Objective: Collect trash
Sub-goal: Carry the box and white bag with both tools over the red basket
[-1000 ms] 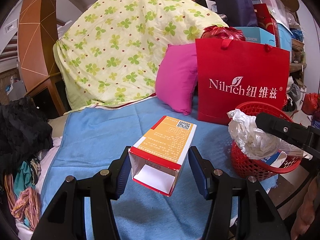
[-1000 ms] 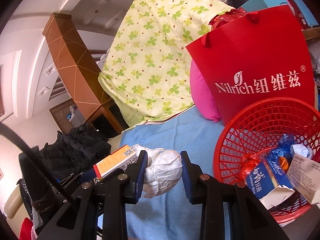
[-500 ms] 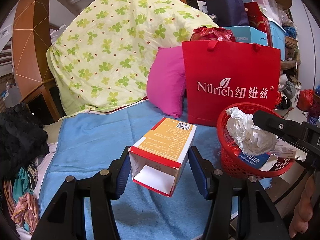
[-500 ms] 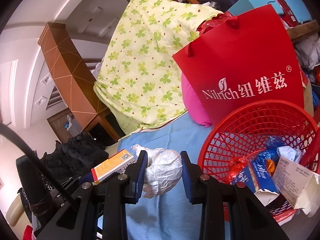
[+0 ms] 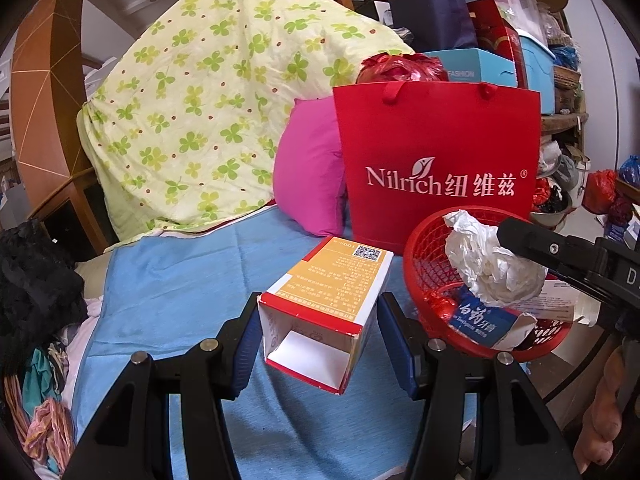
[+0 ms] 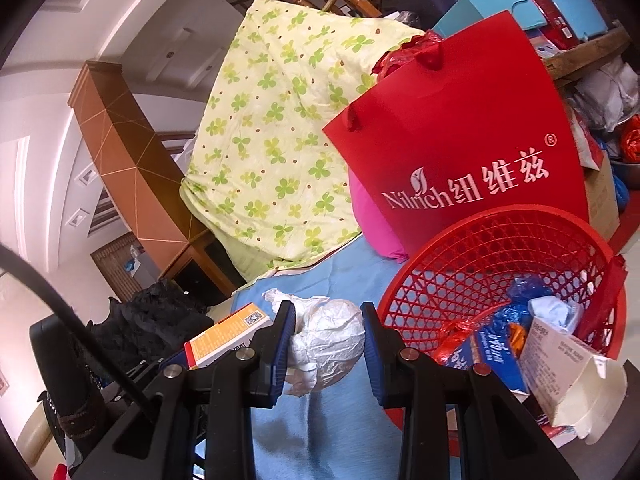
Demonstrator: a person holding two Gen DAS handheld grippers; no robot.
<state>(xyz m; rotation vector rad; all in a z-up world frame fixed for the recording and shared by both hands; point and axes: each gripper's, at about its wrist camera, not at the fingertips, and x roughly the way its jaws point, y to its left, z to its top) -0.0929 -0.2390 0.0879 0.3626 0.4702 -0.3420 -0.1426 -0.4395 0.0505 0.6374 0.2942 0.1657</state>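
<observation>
My left gripper (image 5: 320, 310) is shut on an orange and red carton (image 5: 332, 284), whose open end faces the camera above the blue sheet. My right gripper (image 6: 327, 314) is shut on a crumpled white wad (image 6: 328, 344). In the left wrist view this white wad (image 5: 488, 264) hangs over the red mesh basket (image 5: 418, 248), with one right finger (image 5: 552, 246) behind it. In the right wrist view the red basket (image 6: 500, 220) stands just right of the wad, tilted open toward me. The carton (image 6: 226, 332) shows at lower left there.
The basket holds a blue toothpaste box (image 6: 496, 354), a white carton (image 6: 560, 368) and wrappers. Behind it stand a red paper bag (image 5: 436, 152), a pink pillow (image 5: 308, 172) and a clover-print quilt (image 5: 208, 112). Black clothes (image 5: 32, 280) lie at the left. A person's fingers (image 5: 604, 420) show at lower right.
Both grippers have moved right, toward the basket, each still holding its item. The basket and red bag have grown larger and shifted left in both views. The wad now hangs over the basket.
</observation>
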